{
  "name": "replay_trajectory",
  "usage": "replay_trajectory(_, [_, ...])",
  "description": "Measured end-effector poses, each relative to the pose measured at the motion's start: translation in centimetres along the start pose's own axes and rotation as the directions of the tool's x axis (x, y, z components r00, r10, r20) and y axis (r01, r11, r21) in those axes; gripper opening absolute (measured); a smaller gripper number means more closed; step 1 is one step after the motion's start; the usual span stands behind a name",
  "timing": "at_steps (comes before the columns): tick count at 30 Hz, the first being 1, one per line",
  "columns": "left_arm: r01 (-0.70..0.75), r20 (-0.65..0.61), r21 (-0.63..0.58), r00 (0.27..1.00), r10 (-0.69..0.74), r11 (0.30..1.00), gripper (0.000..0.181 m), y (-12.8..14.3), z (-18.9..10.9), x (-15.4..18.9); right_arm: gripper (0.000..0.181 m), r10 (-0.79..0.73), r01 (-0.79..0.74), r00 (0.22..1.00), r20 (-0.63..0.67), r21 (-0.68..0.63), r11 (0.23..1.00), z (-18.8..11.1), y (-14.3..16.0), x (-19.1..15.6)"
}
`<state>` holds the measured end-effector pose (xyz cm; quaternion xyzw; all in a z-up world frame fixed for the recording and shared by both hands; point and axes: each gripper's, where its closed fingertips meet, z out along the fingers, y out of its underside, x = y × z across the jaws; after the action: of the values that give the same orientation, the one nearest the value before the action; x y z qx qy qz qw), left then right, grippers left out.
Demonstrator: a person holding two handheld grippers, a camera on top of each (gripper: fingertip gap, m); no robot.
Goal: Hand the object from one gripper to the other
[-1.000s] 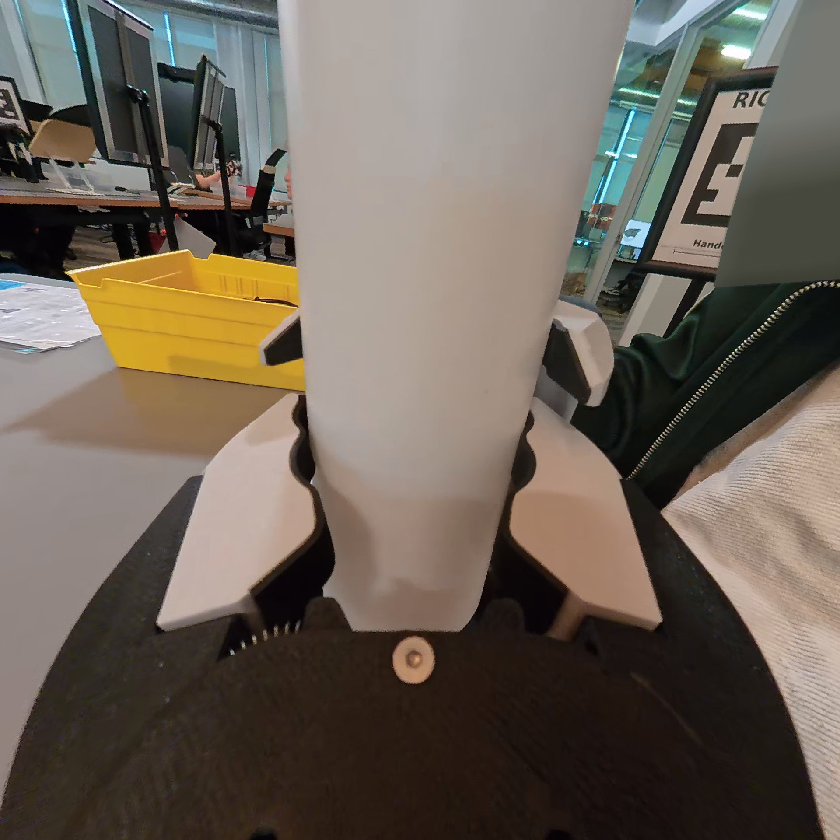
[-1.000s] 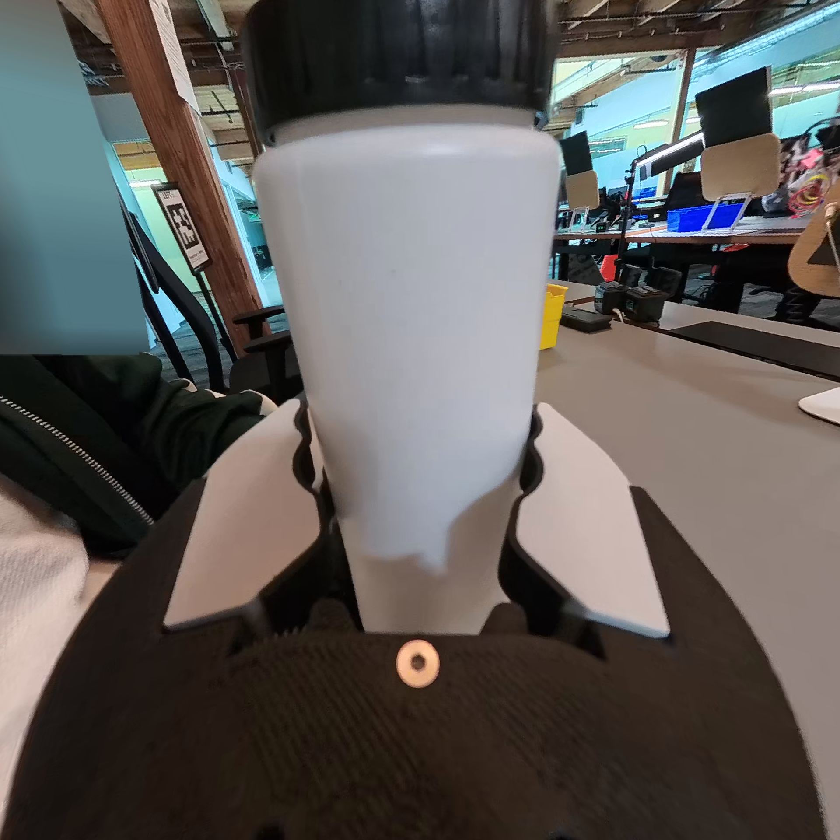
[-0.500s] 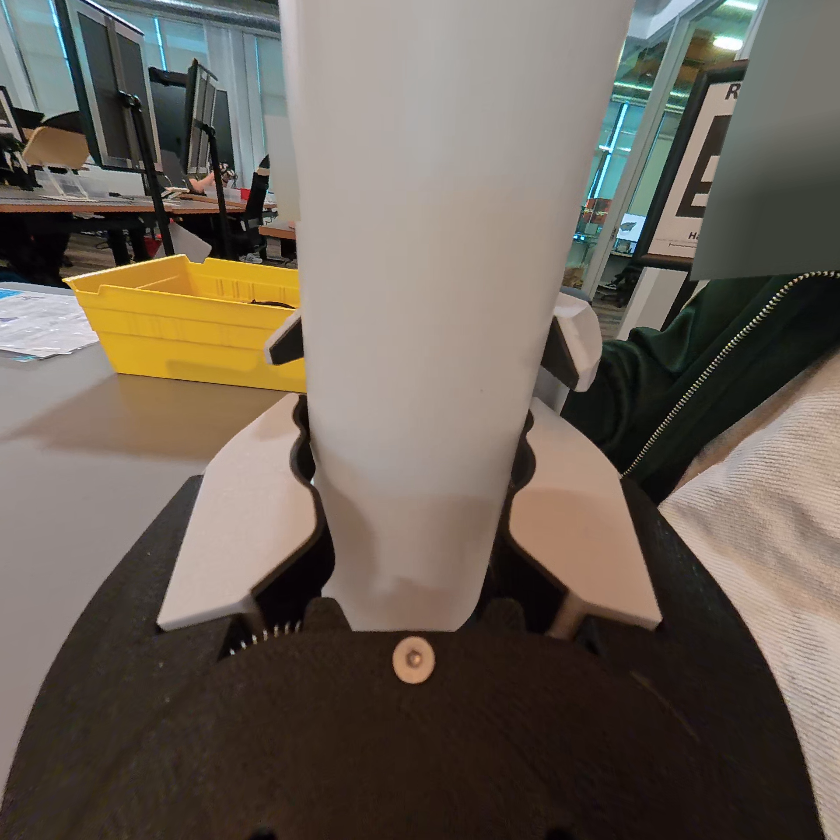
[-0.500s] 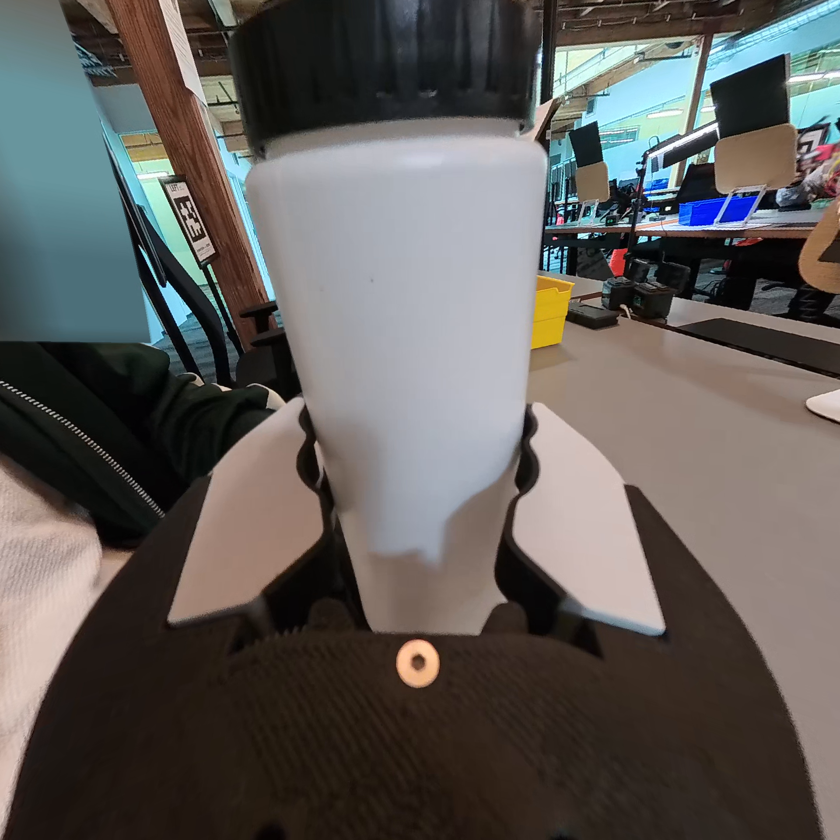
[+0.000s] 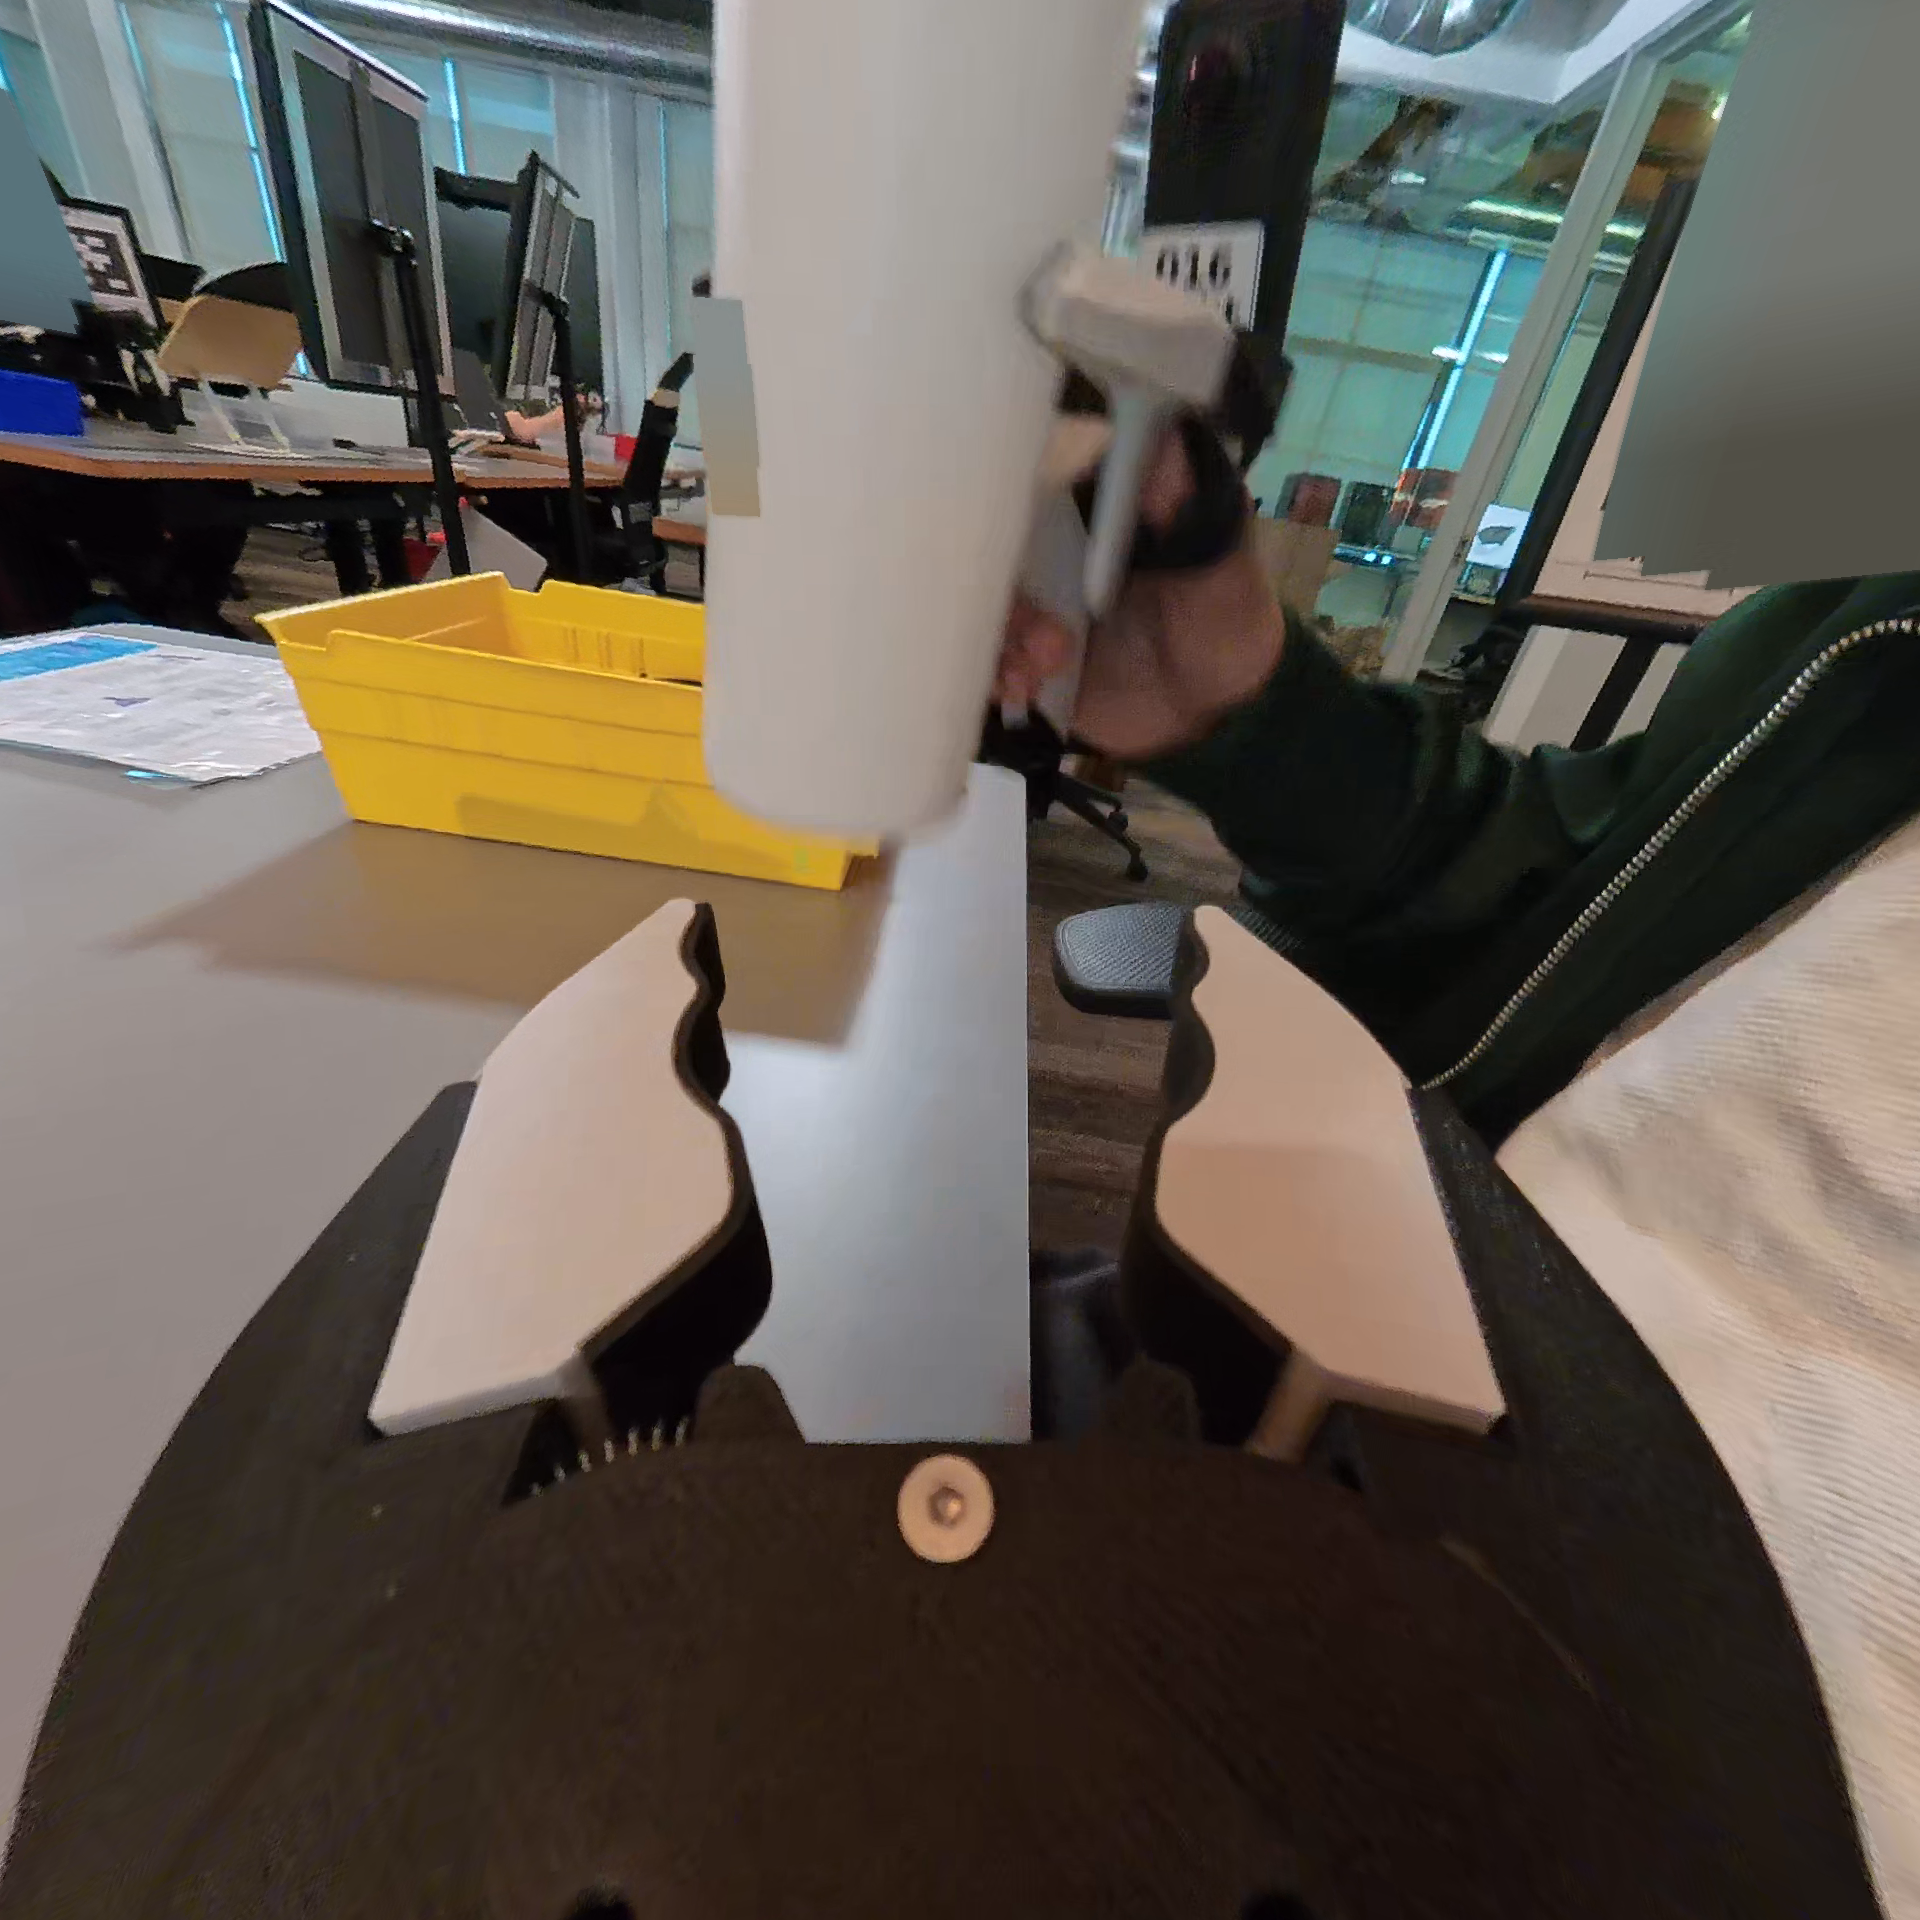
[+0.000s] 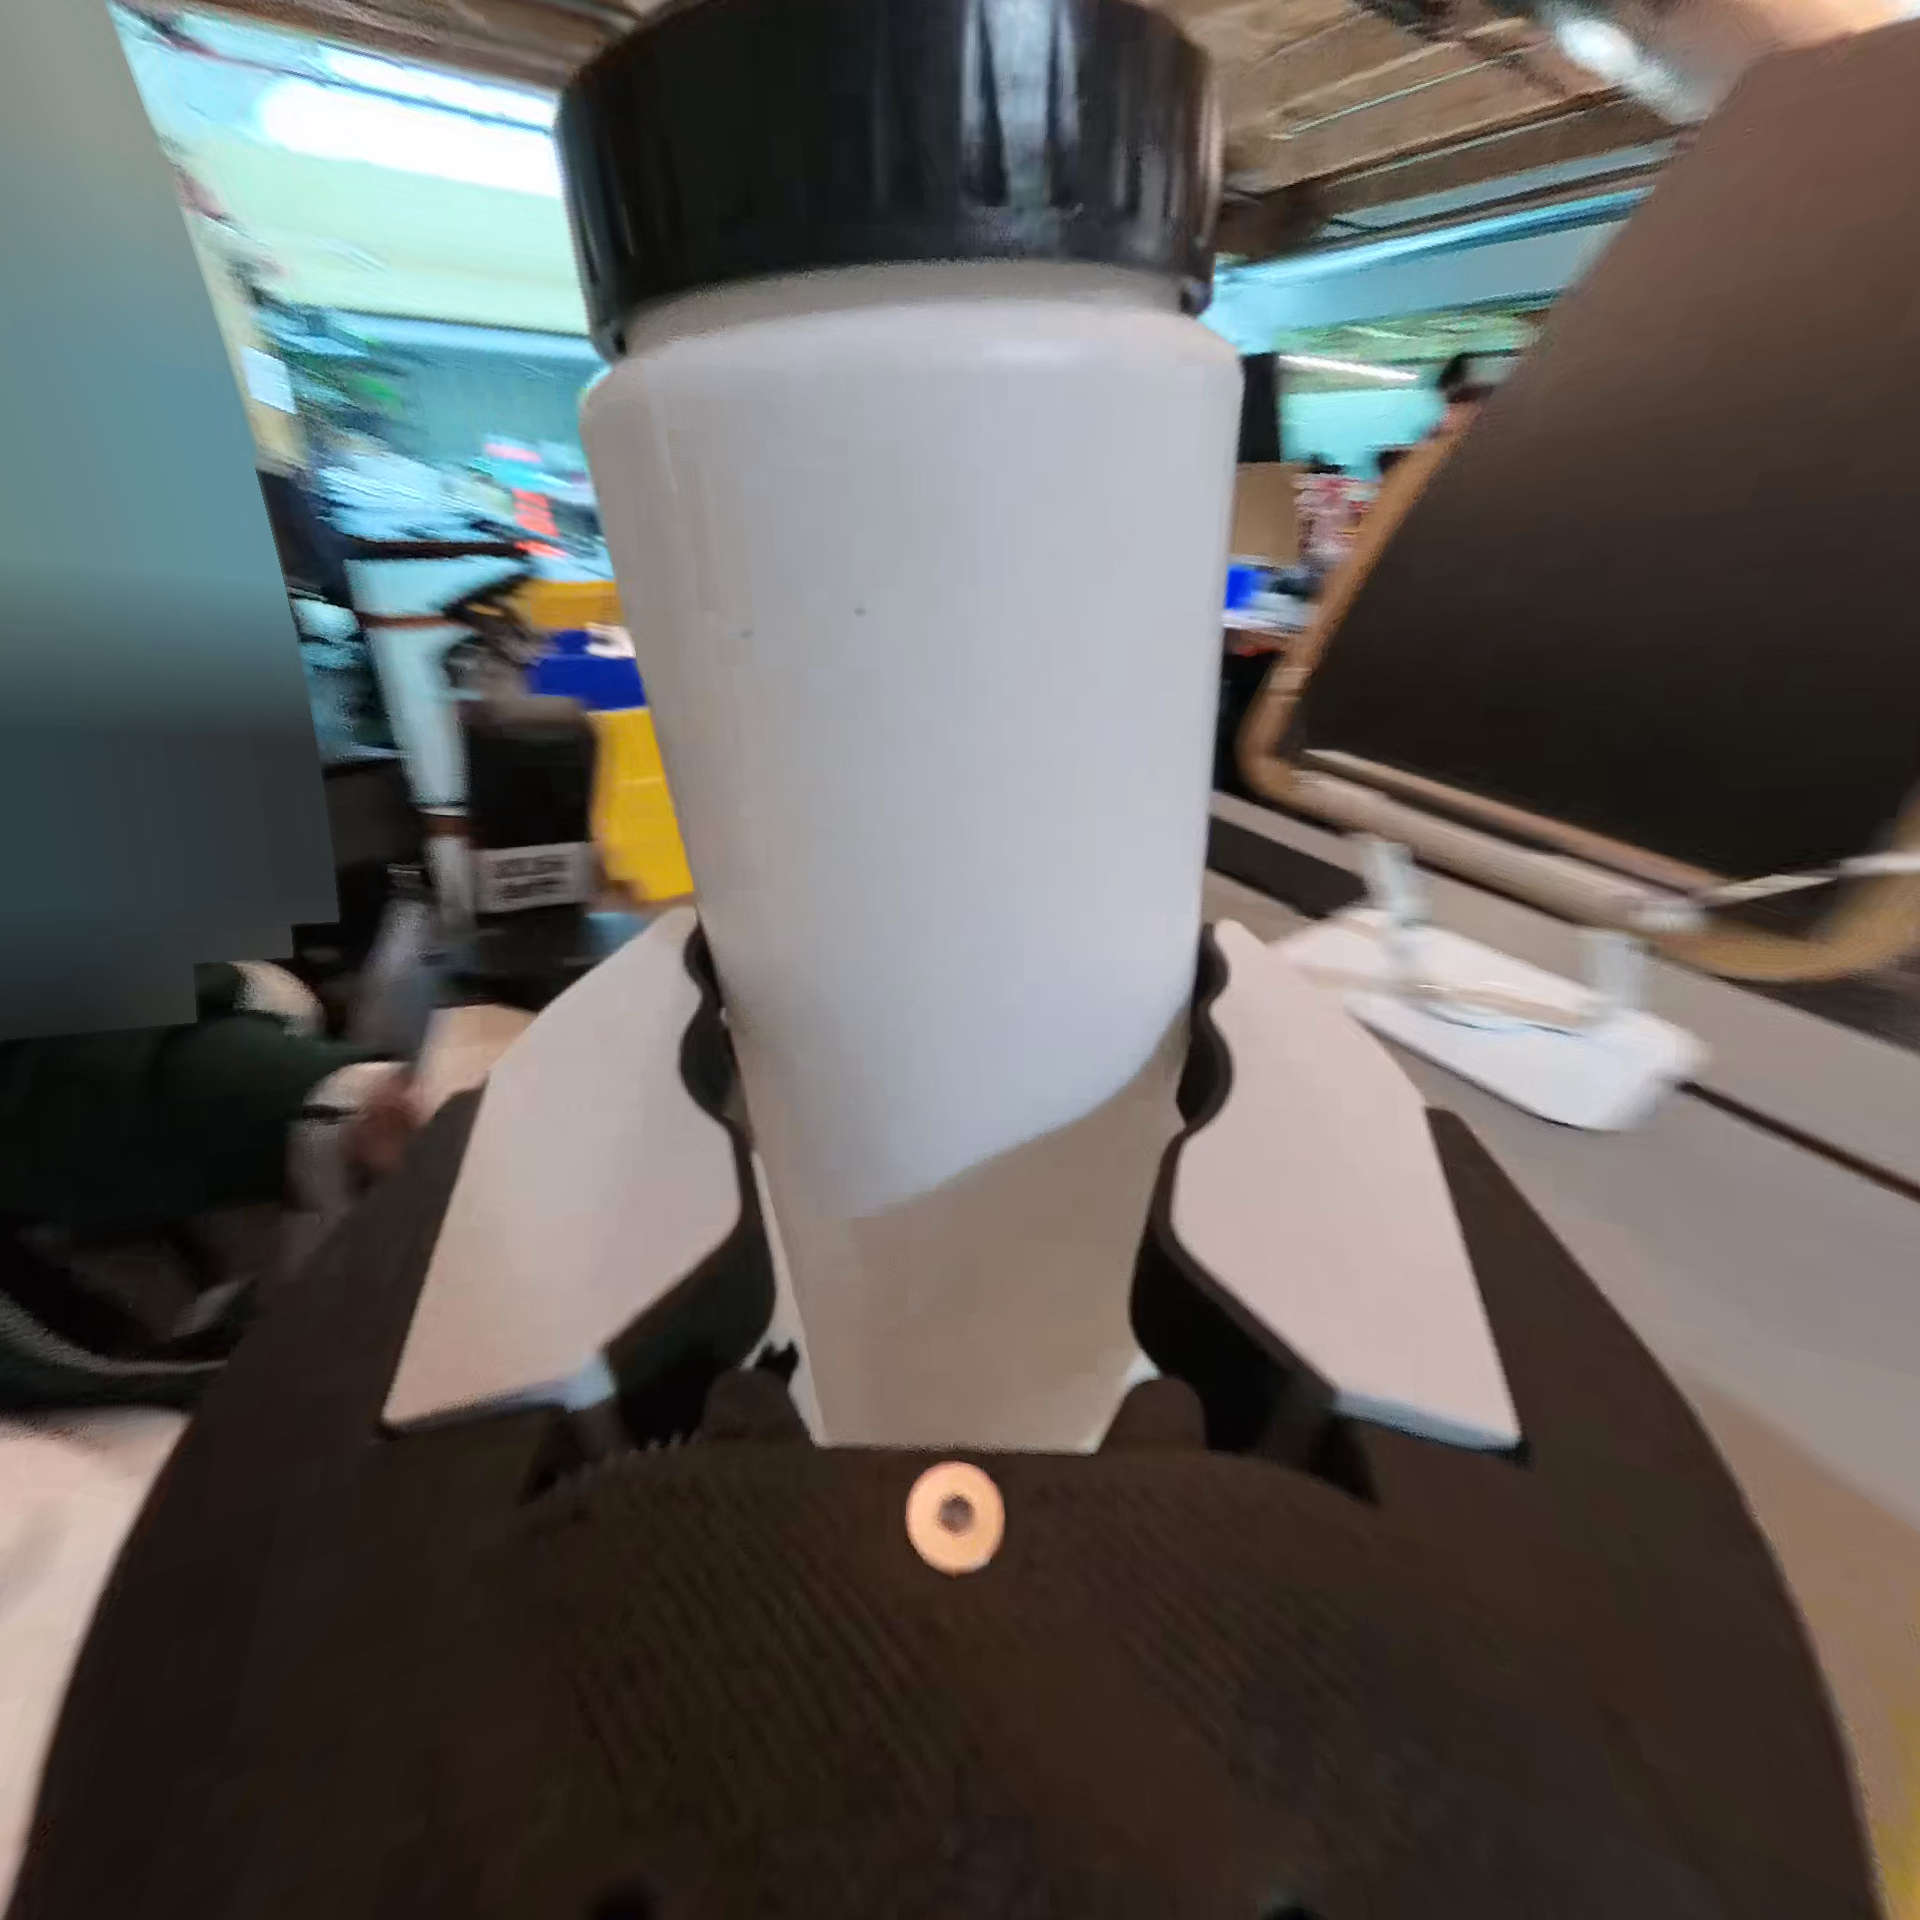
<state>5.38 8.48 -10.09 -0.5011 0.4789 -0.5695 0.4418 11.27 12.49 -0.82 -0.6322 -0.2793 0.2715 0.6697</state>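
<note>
Bottle: white bottle [image 6: 914,707] with a black ribbed cap [image 6: 883,145], upright in the right wrist view; in the left wrist view its lower body [image 5: 862,416] hangs in the air above the edge of the surface [image 5: 208,1039], clear of the left fingers.

Right gripper: its own view shows the right gripper [image 6: 951,997] clamped on the lower part of the bottle, one white finger [image 6: 582,1174] pressed to each side; in the left wrist view it [image 5: 1122,343] shows blurred at the bottle's right side, held by a hand [image 5: 1164,644] in a dark green sleeve [image 5: 1455,821].

Left gripper: the left gripper [image 5: 945,977] has its jaws spread apart with nothing between them; the bottle's base sits above and beyond the fingertips.

Bin: a yellow bin [image 5: 520,696] rests on the surface behind the bottle, to the left.

Paper: printed sheets [image 5: 135,707] lie on the surface at far left, well apart from the bin.

Person: a white garment [image 5: 1714,1247] and a zipped green jacket fill the right side of the left wrist view.

Background: monitors [image 5: 353,208] on stands at far desks; the right wrist view is smeared by motion, with a white stand [image 6: 1507,1018] on the surface to the right.
</note>
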Motion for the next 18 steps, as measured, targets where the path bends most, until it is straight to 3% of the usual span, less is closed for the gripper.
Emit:
replay_trajectory(5, [0.002, 0.010, -0.046, 1.000, -0.002, 0.999, 0.081, 1.4, -1.5, 0.8, 0.087, -0.032, -0.032, 0.930, -0.366, -0.168, 0.985, -6.7, -2.1, 12.1])
replay_trajectory(8, [0.041, 0.008, -0.085, 0.999, -0.041, 0.995, 0.082, 2.2, -1.9, 0.9, 0.087, 0.059, -0.264, 0.846, -0.530, -0.321, 0.910, -10.4, 1.3, 19.5])
replay_trajectory(11, [0.116, -0.026, -0.077, 0.993, -0.118, 0.990, 0.083, 2.3, -2.1, 1.1, 0.087, 0.161, -0.498, 0.755, -0.635, -0.397, 0.771, -12.9, 6.3, 24.7])
replay_trajectory(14, [0.152, -0.041, -0.061, 0.987, -0.154, 0.987, 0.081, 2.4, -2.4, 1.0, 0.087, 0.217, -0.691, 0.654, -0.725, -0.456, 0.561, -15.4, 11.7, 27.8])
replay_trajectory(18, [0.125, -0.027, -0.094, 0.991, -0.128, 0.988, 0.080, 3.3, -2.5, 0.7, 0.086, 0.090, -0.776, 0.591, -0.802, -0.534, 0.334, -18.4, 16.0, 29.7])
